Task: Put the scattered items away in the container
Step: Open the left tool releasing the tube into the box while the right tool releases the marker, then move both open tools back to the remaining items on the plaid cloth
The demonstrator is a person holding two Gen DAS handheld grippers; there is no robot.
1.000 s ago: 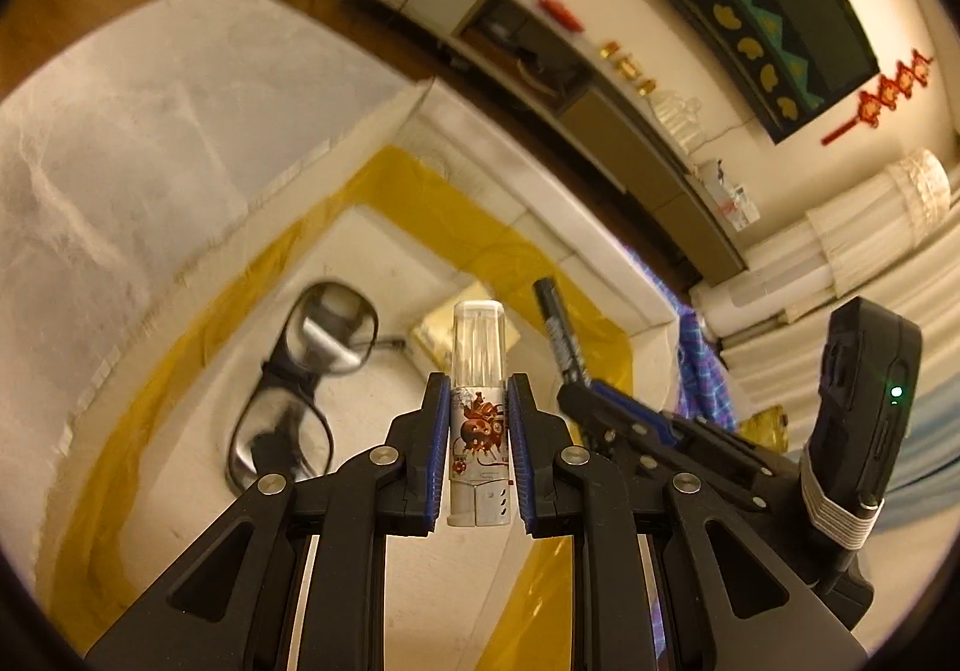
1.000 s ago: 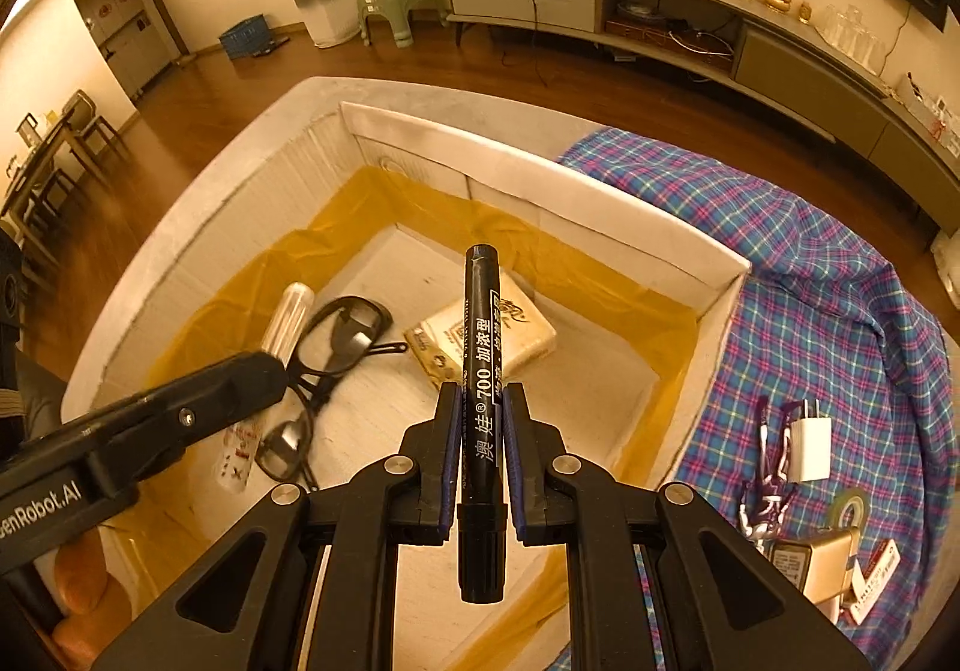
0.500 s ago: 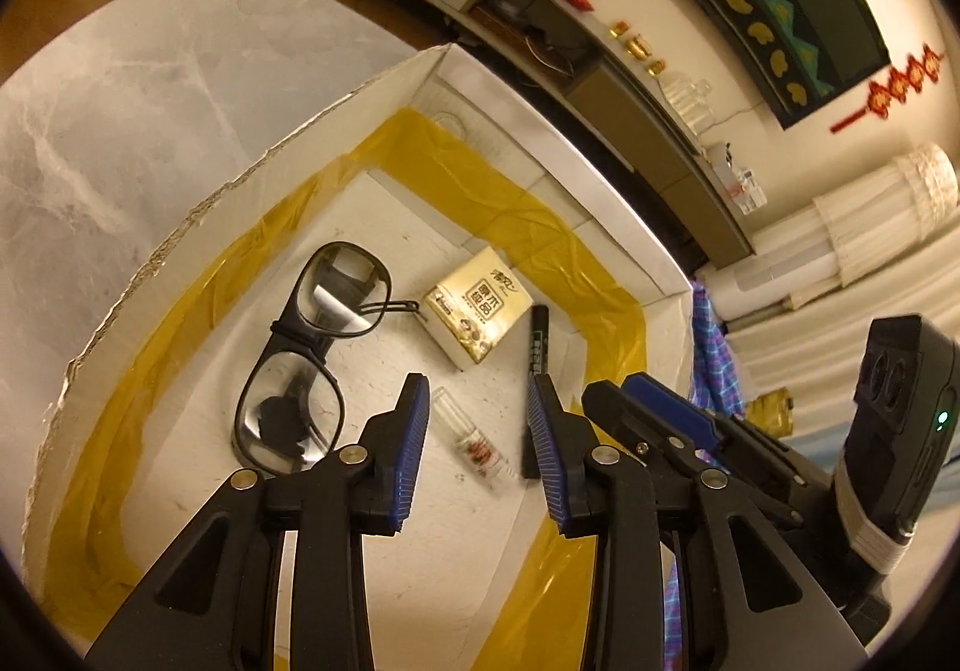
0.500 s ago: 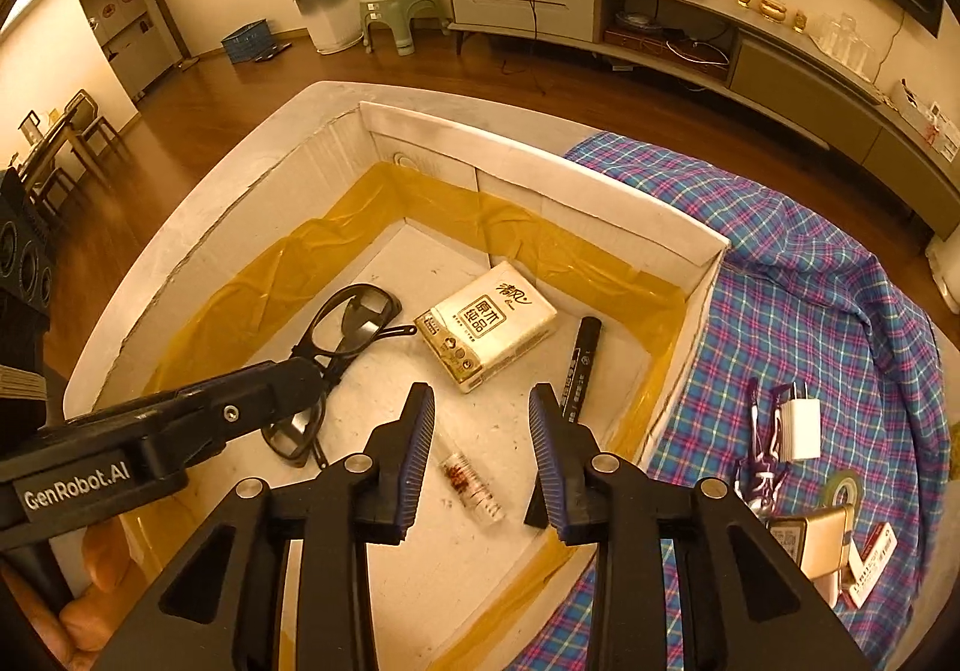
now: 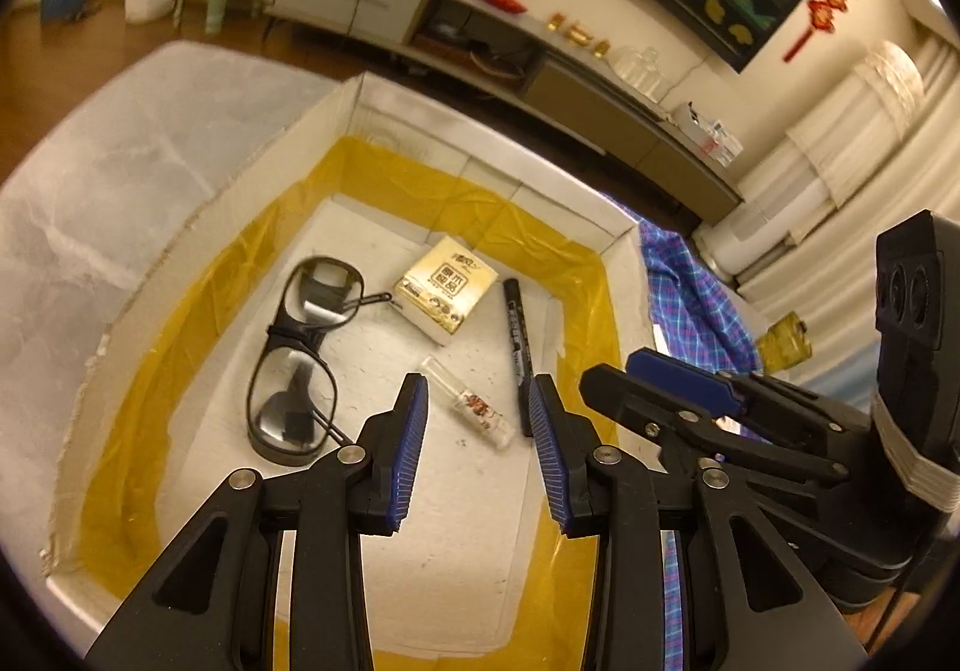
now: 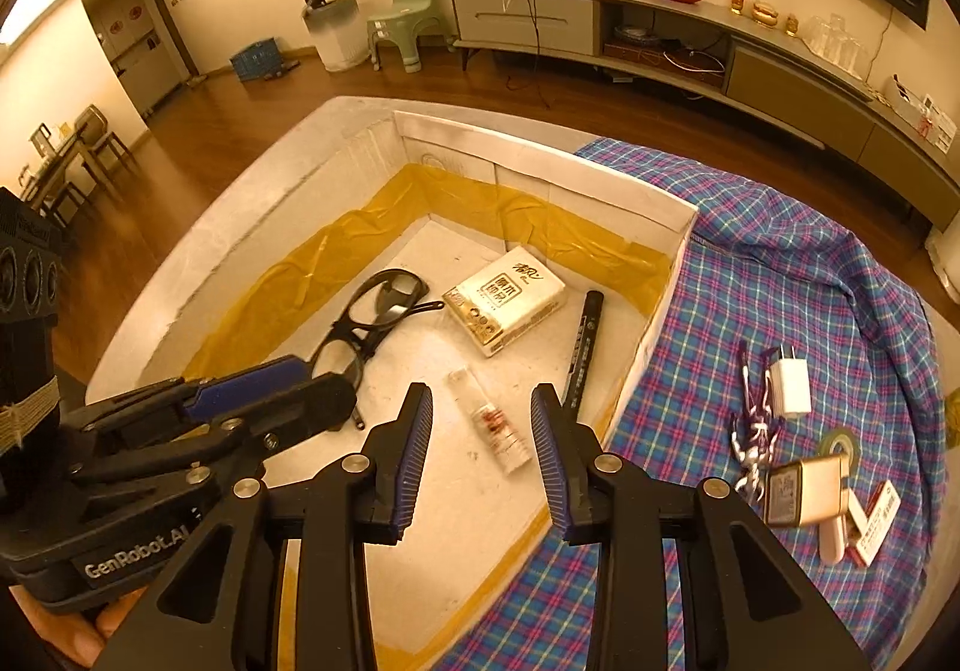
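The left gripper [image 5: 479, 455] hangs above the white cardboard box lined with yellow tape [image 5: 384, 89], its blue-padded jaws spread with nothing between them; they have just been opening. The right gripper [image 6: 482, 461] hovers beside it over the same box, jaws likewise parted and empty, having just opened too. On the box floor lie four things: a pair of black-framed glasses [image 5: 303, 356] towards the left, a cream and gold tissue packet [image 5: 447, 288] near the far wall, a small clear plastic tube with a red print [image 5: 471, 404] in the middle, and a black marker pen with white lettering [image 5: 518, 348] just to its right, close to the right wall. The tube and the marker lie apart, both free of the pads. Outside the box, on a blue and purple checked cloth [image 6: 810, 275], rest a white plug adapter [image 6: 789, 386], a purple and white cord [image 6: 753, 434], a roll of tape [image 6: 840, 444] and what seems to be a small gold box [image 6: 807, 494], somewhat blurred.
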